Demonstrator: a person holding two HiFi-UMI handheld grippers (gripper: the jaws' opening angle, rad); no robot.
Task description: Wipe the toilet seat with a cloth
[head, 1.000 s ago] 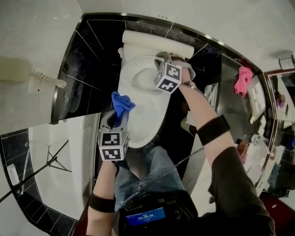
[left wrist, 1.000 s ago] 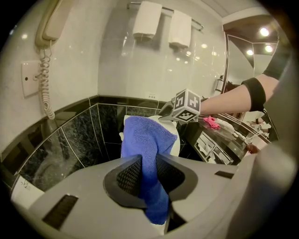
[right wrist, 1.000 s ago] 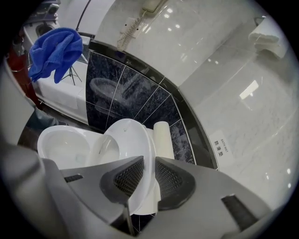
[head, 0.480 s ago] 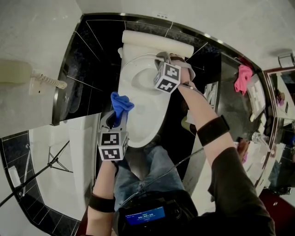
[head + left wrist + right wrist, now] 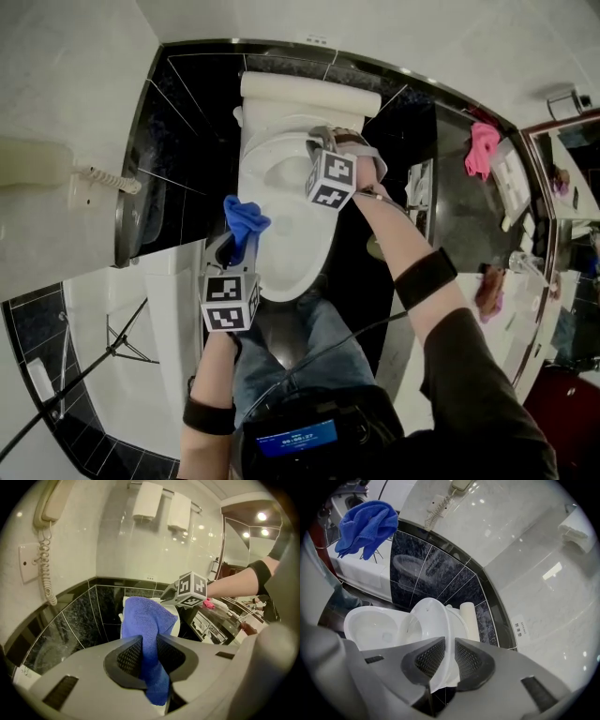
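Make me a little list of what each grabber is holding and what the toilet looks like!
left gripper: shut on the blue cloth, up in the air by the toilet's left side
right gripper: shut on the edge of the raised toilet seat
toilet bowl: white, uncovered
wiping: not yet started, cloth is off the seat
wall: phone with a curly cord

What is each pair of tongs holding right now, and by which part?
Left tongs pinch the blue cloth near one end, most of it sticking out past the tips. Right tongs clamp the raised toilet seat by its edge.
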